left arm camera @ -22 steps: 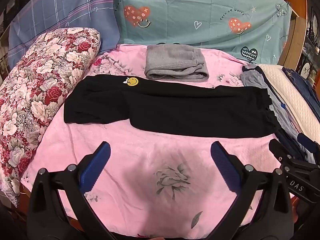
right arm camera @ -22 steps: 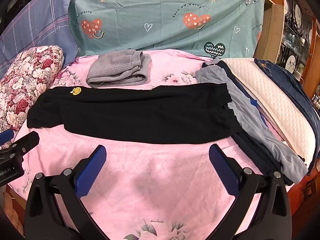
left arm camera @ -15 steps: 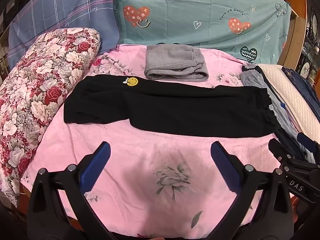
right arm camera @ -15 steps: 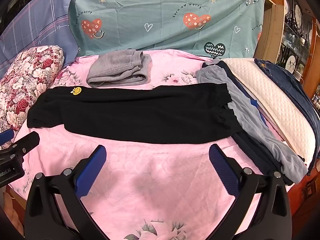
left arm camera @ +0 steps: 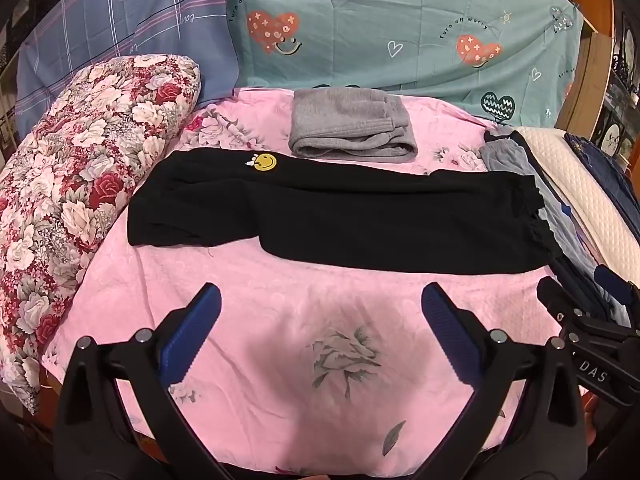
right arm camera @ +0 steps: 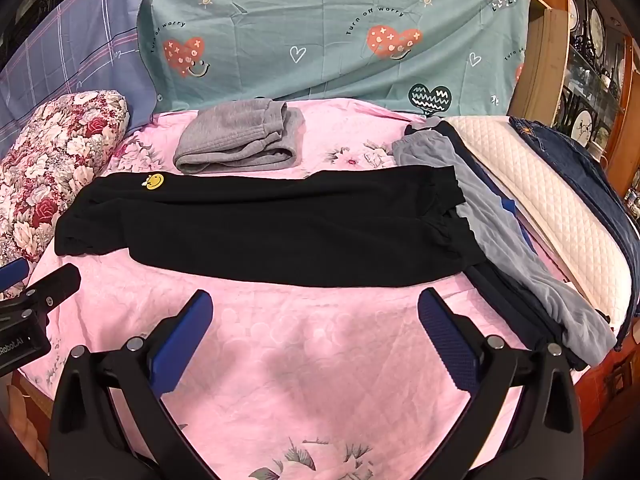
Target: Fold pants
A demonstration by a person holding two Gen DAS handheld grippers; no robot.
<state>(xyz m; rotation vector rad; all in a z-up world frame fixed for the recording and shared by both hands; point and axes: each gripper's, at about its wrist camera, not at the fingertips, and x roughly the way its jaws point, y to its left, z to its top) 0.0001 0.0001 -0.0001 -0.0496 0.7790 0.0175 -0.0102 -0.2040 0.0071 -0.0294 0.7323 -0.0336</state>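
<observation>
1. Two tongs hover over the near part of the bed (left arm camera: 280,292), each spread wide and gripping nothing: the left tongs (left arm camera: 320,328) sit low in the left wrist view, and the right tongs (right arm camera: 316,332) do the same in the right wrist view.
2. The black pants (left arm camera: 360,220) lie flat across the pink sheet, already doubled leg on leg, with the waist end and its yellow smiley patch (left arm camera: 265,162) toward the left and the frilled cuffs toward the right.
3. A folded grey garment (left arm camera: 352,130) rests just behind the pants, apart from them. A stack of other clothes (right arm camera: 520,240) lies along the right edge, and the cuffs touch or slightly overlap it. A floral pillow (left arm camera: 80,180) sits just beside the waist end.
4. My judgement is that the lengthwise fold is done and the crosswise fold has not yet begun; neither tool touches the cloth.
5. The next move probably calls for both tongs to reach forward and pinch one end of the pants at its two corners.
6. That end would then carry over to meet the other, and both layers need to be caught so the legs stay aligned.
</observation>
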